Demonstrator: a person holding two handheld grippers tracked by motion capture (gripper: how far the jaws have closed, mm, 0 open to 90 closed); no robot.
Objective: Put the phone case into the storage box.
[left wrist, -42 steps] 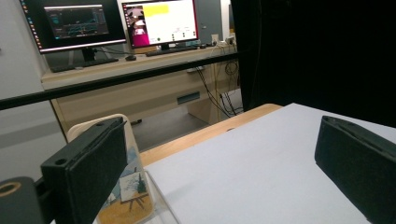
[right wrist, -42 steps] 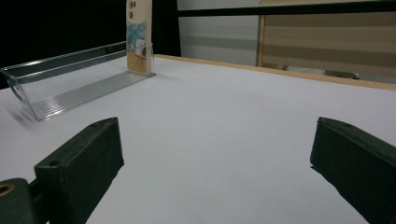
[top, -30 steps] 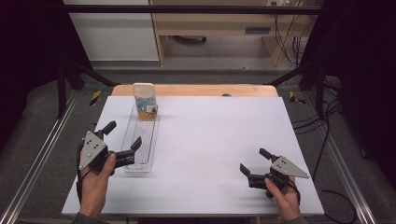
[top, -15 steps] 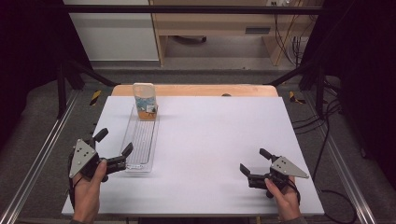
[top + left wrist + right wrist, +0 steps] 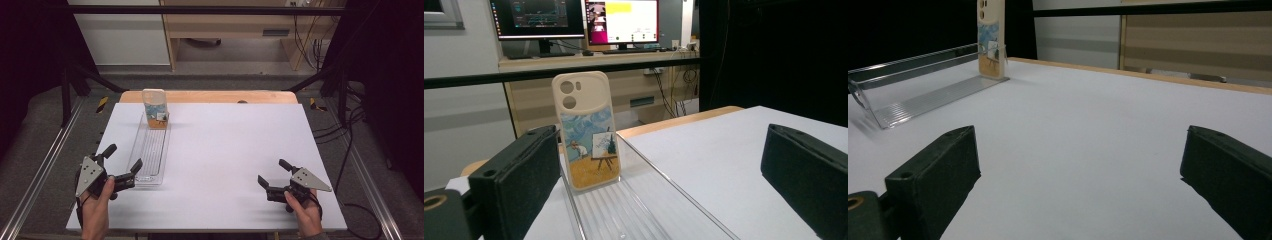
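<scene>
The phone case stands upright at the far end of the clear tray (apparently placed), both the left gripper and right gripper wide open, empty, with little left.

Lab, monitors, framed test table, cables
</scene>
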